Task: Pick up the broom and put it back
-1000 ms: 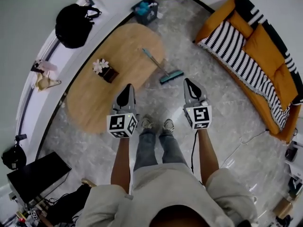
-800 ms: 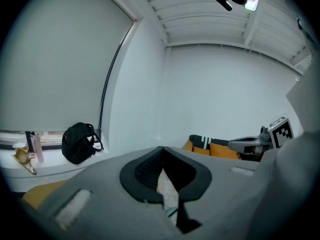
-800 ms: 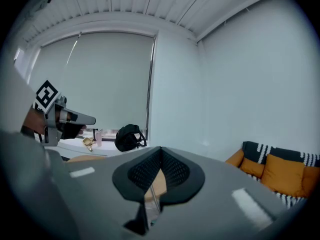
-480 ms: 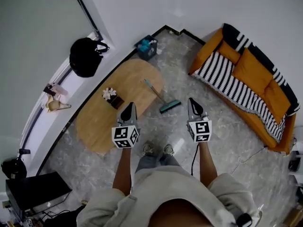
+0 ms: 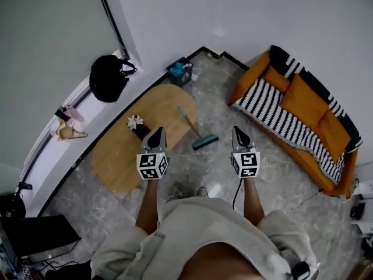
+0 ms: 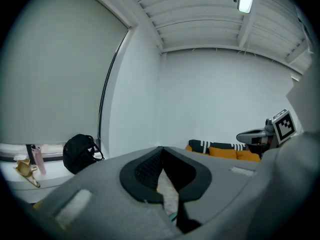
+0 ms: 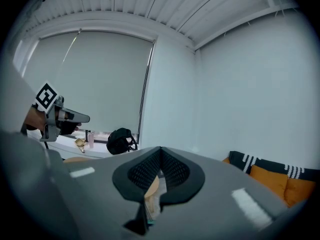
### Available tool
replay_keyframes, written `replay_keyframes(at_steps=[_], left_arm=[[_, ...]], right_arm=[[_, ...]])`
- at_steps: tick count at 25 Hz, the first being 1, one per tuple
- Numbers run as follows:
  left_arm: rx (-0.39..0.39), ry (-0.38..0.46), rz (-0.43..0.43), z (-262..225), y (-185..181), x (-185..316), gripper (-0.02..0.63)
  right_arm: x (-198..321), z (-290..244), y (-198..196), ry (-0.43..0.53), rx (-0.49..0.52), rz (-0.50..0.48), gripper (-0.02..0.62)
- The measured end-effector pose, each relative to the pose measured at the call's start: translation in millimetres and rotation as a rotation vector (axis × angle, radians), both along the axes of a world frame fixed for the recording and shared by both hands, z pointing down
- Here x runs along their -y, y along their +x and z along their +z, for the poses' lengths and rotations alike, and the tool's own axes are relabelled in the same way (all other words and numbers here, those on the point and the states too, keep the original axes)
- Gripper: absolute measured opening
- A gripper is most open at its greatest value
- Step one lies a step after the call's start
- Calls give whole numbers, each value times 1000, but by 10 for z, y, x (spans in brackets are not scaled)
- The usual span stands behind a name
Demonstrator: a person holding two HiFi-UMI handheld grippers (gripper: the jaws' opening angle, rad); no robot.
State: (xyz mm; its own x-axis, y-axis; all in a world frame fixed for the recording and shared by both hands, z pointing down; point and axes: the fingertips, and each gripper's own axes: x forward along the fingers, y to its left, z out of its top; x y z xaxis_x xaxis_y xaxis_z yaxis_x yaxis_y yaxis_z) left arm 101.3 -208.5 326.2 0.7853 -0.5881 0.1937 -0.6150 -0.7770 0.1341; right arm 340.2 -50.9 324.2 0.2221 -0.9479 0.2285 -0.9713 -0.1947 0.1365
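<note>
Teal at its brush head and thin in the handle, the broom (image 5: 198,133) lies just above the centre of the head view. Its head is on the marble floor (image 5: 274,174) and its handle slants up-left to the right edge of the oval wooden table (image 5: 125,156). Whether the handle rests on the table's rim or only lies beside it, I cannot tell.

Both claws are held out level in front of the person, well apart from the broom and from each other. The left gripper (image 5: 156,134) is clenched, its tips meeting with nothing between them. The right gripper (image 5: 238,134) is clenched and empty in the same way.

The first risk is arriving with the jaws closed. A shut claw would only nudge the handle, which could slide along the table edge and drop flat on the floor, where it is harder to pinch.

The thin, round handle may also roll or pivot between two pads. Gripped near its upper end, the weight of the brush head would likely make the broom swing. A swinging handle could sweep across the table and knock over the small flower pot (image 5: 138,125), which stands near the broom.

Where the broom belongs is not evident in these views, so it could end up leaning somewhere unstable and topple.
</note>
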Motion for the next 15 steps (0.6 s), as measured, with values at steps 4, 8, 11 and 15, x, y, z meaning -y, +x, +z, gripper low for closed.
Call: replay_keyframes(at_steps=[4,8,11,15], left_arm=[[-2,6,-17,-49,-69,62,3],[-5,29,-26,-131,-74,141,3],[-6,23,-25,-130,-96,120,3],[-12,20,-20,-131,-79,162,3]], right_arm=[[-13,-35,-6,0,0,-4,0],[47,-93,48,25,3,1,0],[40,-86,57,26,10,12,0],[101,-96,73,30,10,19,0]])
